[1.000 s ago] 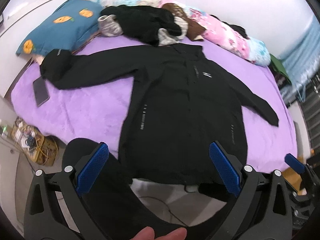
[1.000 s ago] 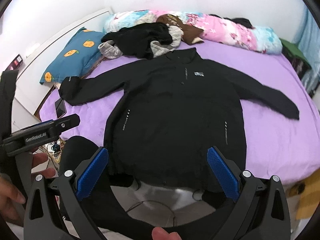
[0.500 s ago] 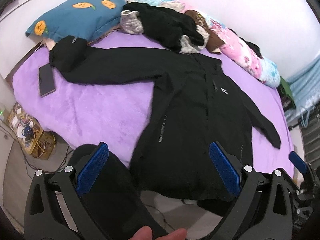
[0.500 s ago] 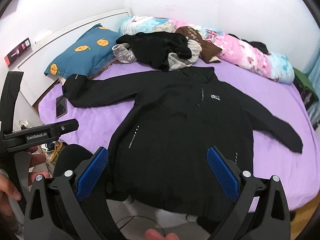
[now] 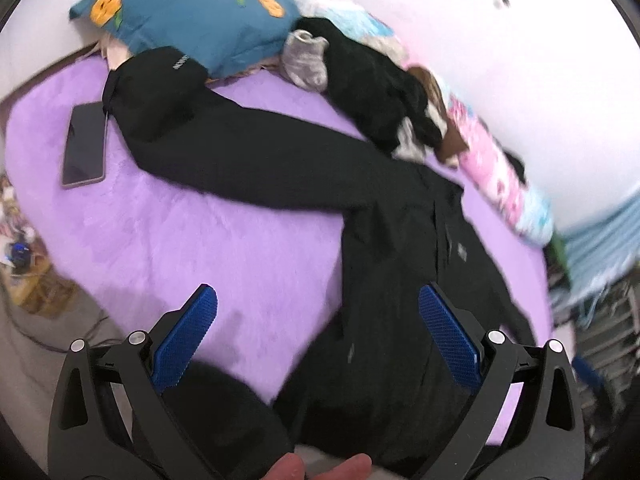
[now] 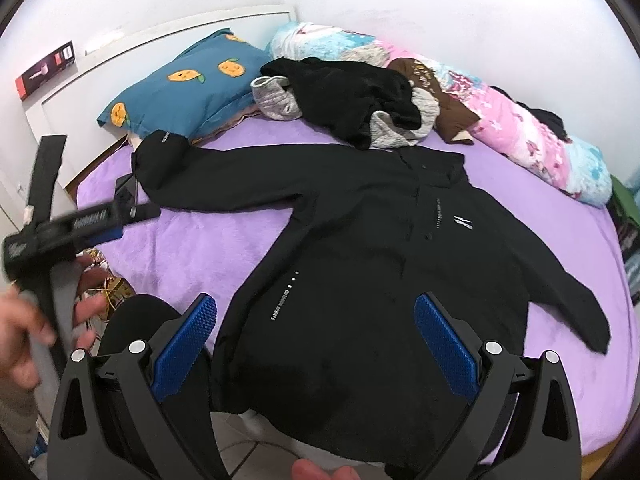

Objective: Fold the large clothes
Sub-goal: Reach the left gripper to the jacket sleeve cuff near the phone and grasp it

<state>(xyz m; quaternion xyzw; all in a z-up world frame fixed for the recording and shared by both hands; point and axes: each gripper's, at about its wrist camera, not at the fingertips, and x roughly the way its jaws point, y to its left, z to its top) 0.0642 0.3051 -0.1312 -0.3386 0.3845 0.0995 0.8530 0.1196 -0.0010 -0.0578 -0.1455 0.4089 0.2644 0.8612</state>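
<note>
Am holding both tongs released: left gripper (image 5: 318,330) over bed (image 5: 200,240), right gripper (image 6: 316,336) over jacket (image 6: 360,260); phone (image 5: 84,146) at 10 o'clock.

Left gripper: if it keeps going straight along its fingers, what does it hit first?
Probably the purple bedspread beside the black jacket. The left gripper is open and empty, with bare purple fabric filling most of the gap; depth is unclear, and the jacket's side edge is close.

Jacket (image 6: 380,280) spread on the bed (image 6: 208,256), phone (image 5: 85,146) beside its sleeve, pillow (image 6: 188,88) behind
</note>
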